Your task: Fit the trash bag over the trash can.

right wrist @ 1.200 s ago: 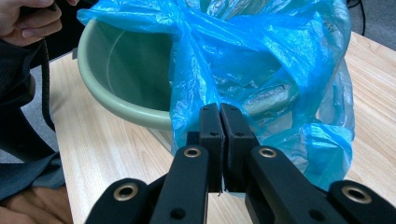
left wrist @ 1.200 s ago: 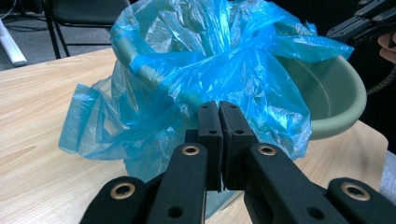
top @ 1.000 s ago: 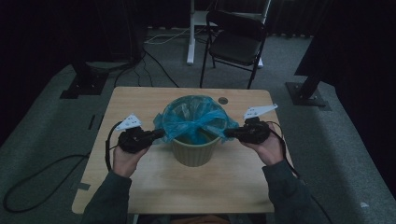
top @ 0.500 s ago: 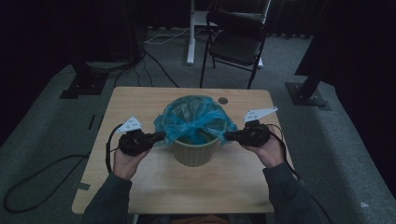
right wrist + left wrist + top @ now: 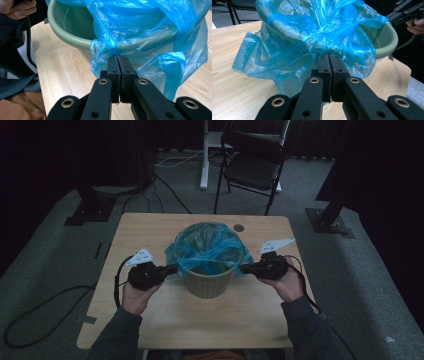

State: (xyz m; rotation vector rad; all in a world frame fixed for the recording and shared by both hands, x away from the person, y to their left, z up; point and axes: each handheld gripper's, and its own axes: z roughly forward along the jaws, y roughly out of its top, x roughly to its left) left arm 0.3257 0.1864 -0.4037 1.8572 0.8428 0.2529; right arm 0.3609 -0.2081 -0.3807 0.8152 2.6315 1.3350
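Note:
A pale green bin stands mid-table with a blue plastic bag draped in and over its rim. My left gripper is at the bin's left side, shut on a bunched edge of the bag. My right gripper is at the bin's right side, shut on the opposite edge of the bag. Both pairs of jaws are pressed together with thin film pinched between the pads. The bin rim shows partly bare on the near side.
The wooden table has a small round grommet hole behind the bin. A black folding chair and a white desk leg stand beyond the table. Stand bases and cables lie on the grey floor.

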